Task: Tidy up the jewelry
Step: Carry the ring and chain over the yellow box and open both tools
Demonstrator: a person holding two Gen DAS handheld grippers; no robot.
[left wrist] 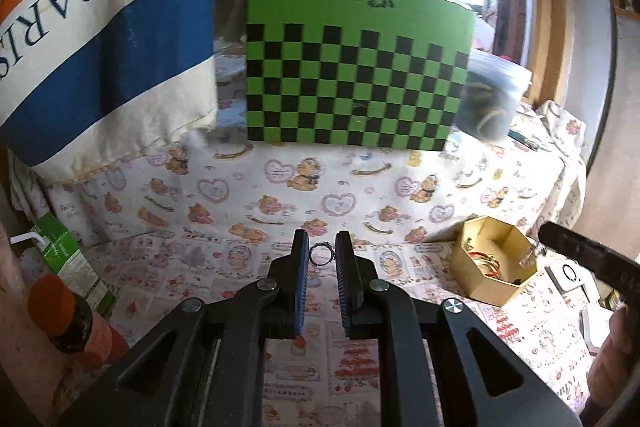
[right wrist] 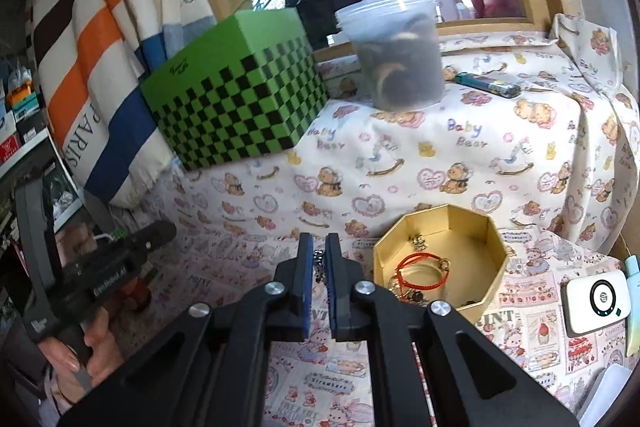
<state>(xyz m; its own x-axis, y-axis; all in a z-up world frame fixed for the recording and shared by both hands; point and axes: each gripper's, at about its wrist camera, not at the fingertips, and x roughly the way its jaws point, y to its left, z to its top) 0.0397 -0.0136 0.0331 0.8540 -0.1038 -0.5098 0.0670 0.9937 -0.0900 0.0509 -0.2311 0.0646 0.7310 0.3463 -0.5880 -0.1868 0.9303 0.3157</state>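
Jewelry goes into the gold box: left of that box, the left hand-held gripper stands narrowly parted around a ring, while the right hand-held gripper, nearer the box, pinches a chain.

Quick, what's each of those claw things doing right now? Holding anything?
Left gripper: partly open, a small ring between its fingertips; whether it grips it cannot be told.
Right gripper: nearly shut on a small dark chain.
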